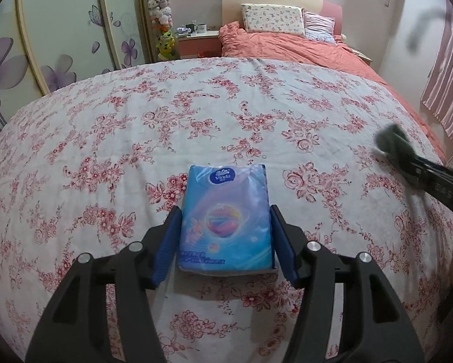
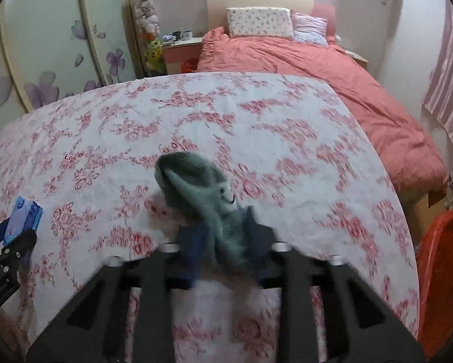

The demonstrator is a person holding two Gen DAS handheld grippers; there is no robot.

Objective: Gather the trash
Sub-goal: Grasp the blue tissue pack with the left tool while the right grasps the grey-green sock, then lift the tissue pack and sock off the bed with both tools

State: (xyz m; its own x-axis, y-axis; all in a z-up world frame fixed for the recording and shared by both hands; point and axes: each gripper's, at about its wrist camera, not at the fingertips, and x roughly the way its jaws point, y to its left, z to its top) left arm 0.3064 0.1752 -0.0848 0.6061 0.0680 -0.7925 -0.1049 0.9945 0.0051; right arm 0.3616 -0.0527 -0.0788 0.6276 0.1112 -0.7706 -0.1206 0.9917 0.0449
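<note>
Left wrist view: the left gripper (image 1: 224, 236) has its blue pads (image 1: 165, 248) pressed against both long sides of a blue tissue pack (image 1: 224, 214), so it is clamped on the pack. The pack points away from the camera, its far end past the fingertips, over the floral sheet (image 1: 135, 139). Only this view shows the pack's printed face and white logo. At the right edge the right gripper (image 1: 408, 157) reaches in, blurred, with a dark grey sock (image 1: 391, 139) at its tip. Behind the sheet lies a bed with a coral duvet (image 1: 287, 45), two pillows (image 1: 271, 18), a nightstand (image 1: 197, 40) with mugs, a column of plush toys (image 1: 161, 18) and a wardrobe (image 1: 60, 30) with purple flowers. A striped curtain (image 1: 447, 90) hangs at the right.

Right wrist view: the right gripper (image 2: 223, 242) is closed on the grey-green sock (image 2: 193, 181). The sock's lower end is pinched between the blue pads (image 2: 190, 251), and the rest stands up and leans toward the left past the fingertips, above the sheet (image 2: 256, 121). The frame is smeared here, so the pad contact is only roughly readable. Only this view shows an orange bin (image 2: 441, 272) low at the right, beside the sheet's edge, and a small orange basket (image 2: 188, 66) under the nightstand (image 2: 181, 48). At the left edge the left gripper (image 2: 11, 242) shows with the pack (image 2: 25, 220) in it, well apart from the sock. The duvet (image 2: 317, 69) and wardrobe (image 2: 44, 45) appear again.
</note>
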